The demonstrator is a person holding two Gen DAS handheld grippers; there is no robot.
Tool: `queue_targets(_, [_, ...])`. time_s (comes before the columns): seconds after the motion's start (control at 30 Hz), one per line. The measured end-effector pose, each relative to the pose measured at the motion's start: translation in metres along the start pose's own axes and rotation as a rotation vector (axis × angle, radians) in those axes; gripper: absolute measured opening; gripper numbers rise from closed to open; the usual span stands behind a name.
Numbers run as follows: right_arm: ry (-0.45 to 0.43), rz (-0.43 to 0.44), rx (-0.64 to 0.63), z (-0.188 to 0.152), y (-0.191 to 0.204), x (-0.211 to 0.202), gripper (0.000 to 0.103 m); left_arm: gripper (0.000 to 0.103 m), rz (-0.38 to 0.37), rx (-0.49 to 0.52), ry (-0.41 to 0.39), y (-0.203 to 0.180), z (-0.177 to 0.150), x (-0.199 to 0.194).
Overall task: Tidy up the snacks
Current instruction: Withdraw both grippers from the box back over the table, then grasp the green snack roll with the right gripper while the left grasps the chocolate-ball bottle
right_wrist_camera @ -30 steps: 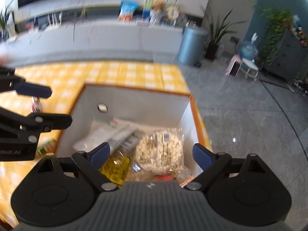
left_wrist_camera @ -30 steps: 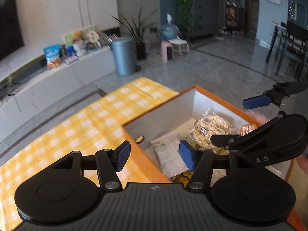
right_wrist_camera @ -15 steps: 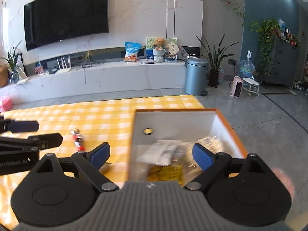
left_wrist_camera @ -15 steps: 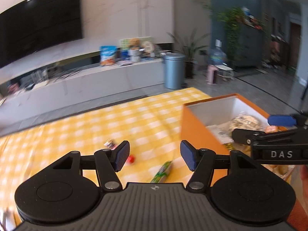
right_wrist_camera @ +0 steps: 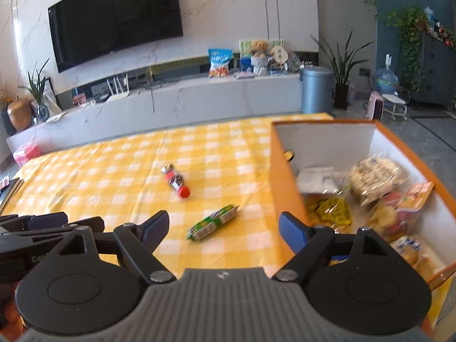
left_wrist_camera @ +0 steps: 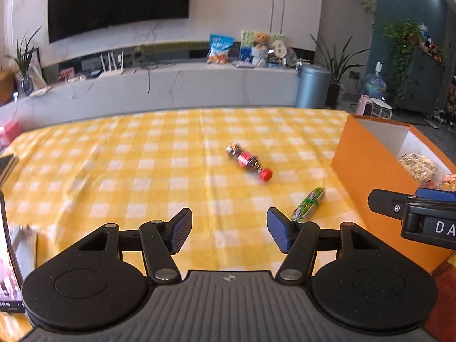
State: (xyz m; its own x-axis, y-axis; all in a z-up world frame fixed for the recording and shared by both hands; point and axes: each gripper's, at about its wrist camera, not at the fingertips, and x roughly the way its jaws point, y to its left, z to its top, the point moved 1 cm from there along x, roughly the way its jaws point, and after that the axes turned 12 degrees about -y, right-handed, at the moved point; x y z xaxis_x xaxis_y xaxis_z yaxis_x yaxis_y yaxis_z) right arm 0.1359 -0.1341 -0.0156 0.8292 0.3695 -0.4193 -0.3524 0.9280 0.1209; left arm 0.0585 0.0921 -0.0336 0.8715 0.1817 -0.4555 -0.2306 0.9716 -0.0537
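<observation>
Both wrist views have swung off the orange box (right_wrist_camera: 287, 188) and out over the yellow checked table (left_wrist_camera: 119, 171), and my right gripper (right_wrist_camera: 223, 228) has just been closing its fingers partway, nothing between them. My left gripper (left_wrist_camera: 229, 229) stands moderately open, empty. I judge I'm fetching the next loose snack. A small cola bottle (left_wrist_camera: 248, 162), red cap toward me, lies at twelve o'clock; nearer, at one o'clock, a slim green packet (left_wrist_camera: 309, 203). Either needs lowering over it and closing.
</observation>
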Motion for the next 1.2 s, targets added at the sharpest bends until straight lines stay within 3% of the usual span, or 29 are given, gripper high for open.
queue_targets(0.3, [0.102, 0.005, 0.012, -0.015, 0.024, 0.033, 0.059, 0.071, 0.016, -0.052, 0.044, 0.022, -0.014, 0.013])
queue_targets(0.73, [0.220, -0.099, 0.098, -0.028, 0.023, 0.099, 0.057, 0.071, -0.010, -0.059, 0.149, 0.026, -0.022, 0.060])
queue_targets(1.0, [0.276, -0.146, 0.238, -0.028, 0.003, 0.142, 0.056, 0.071, -0.026, -0.039, 0.170, 0.021, -0.020, 0.080])
queue_targets(1.2, [0.299, -0.118, 0.254, -0.032, 0.006, 0.160, 0.045, 0.071, -0.036, -0.040, 0.177, 0.019, -0.016, 0.090])
